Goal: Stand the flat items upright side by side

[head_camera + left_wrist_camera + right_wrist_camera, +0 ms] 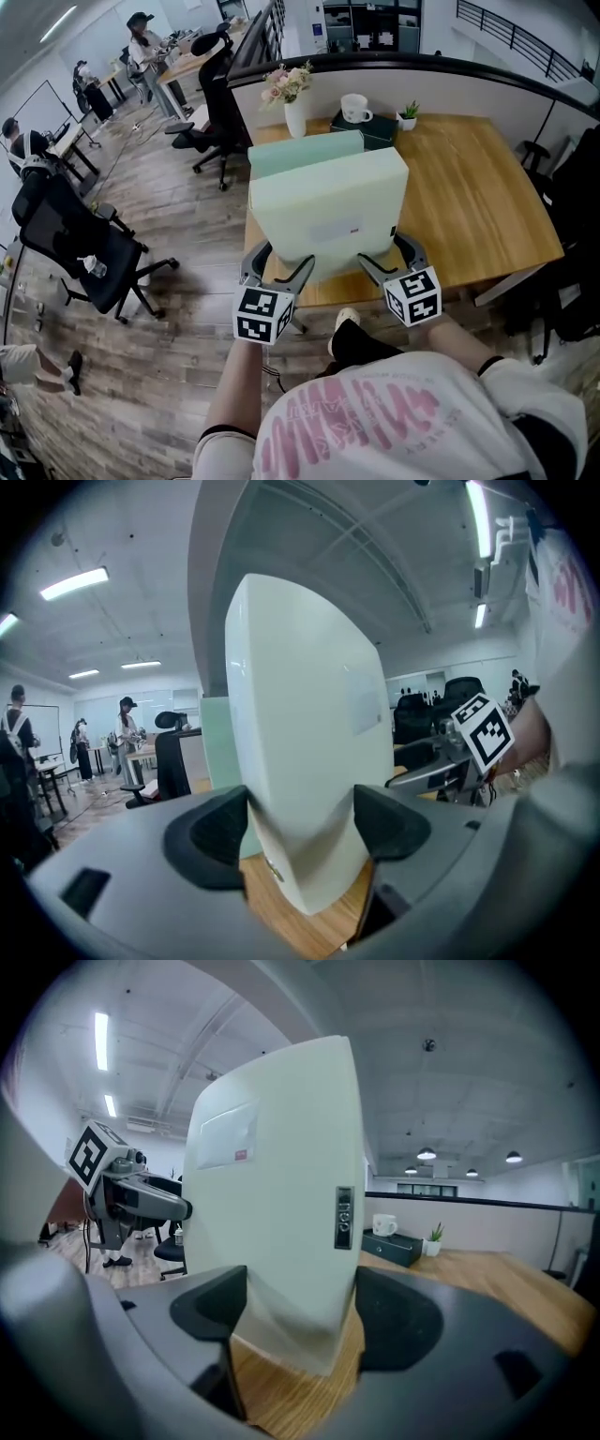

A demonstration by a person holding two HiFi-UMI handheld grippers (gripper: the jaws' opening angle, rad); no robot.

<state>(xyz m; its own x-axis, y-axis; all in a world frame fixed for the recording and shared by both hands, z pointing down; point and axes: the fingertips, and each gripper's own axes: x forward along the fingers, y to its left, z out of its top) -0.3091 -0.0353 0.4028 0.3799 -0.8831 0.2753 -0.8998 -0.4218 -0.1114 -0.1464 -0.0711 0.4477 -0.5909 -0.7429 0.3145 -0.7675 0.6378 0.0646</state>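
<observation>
The left gripper [300,822] and right gripper [300,1312] each clamp a thick, pale-green cushion [328,211] bearing a white label [336,230].

Bright, even light comes from ceiling strips [75,583] above the cushion [328,211]; they glare white in both gripper views. The cushion's lower edge sits in soft shade. The gripper views bulge fish-eye, black at the corners, and the fingers [217,834] beside the cushion are blurred. The head view is sharp, bending toward its edges.
</observation>
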